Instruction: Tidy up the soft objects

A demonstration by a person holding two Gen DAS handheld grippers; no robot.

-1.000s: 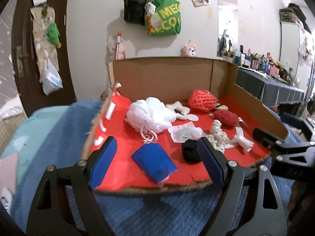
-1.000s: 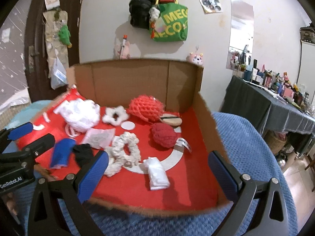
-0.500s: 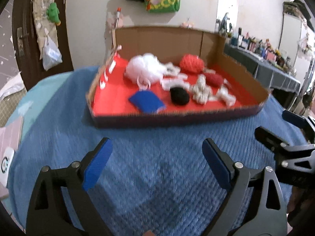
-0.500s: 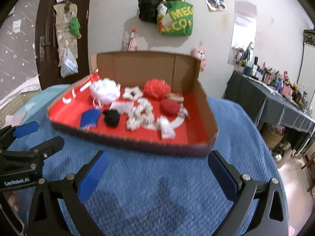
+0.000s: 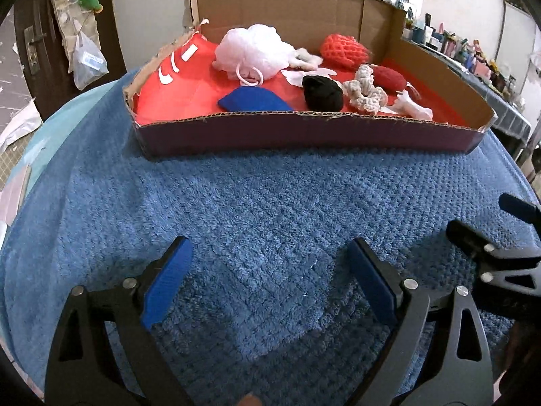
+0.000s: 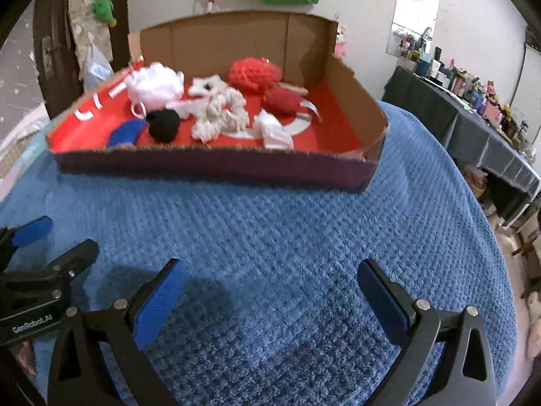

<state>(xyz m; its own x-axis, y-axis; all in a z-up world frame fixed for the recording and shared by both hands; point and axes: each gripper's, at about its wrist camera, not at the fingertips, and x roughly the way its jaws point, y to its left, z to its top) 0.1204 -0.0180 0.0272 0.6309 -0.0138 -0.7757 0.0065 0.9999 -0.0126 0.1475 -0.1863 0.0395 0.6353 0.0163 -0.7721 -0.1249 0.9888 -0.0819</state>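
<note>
Beyond both empty, spread hand-held grippers, left [image 5: 267,284] and right [image 6: 270,299], the cardboard box [image 5: 304,128] holding the soft objects [image 5: 321,93] now lies farther off across the blue blanket [image 5: 270,203]; both have pulled back, suggesting sorting is finished.

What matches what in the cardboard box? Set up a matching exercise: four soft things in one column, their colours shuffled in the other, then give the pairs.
Things:
1. bath pouf
2. folded cloth
3. net sponge
4. small bundle

Colours:
A. black
B. red
C. white
D. blue

Pairs: 1-C, 2-D, 3-B, 4-A

All four lie inside the cardboard box on the blue blanket.
</note>
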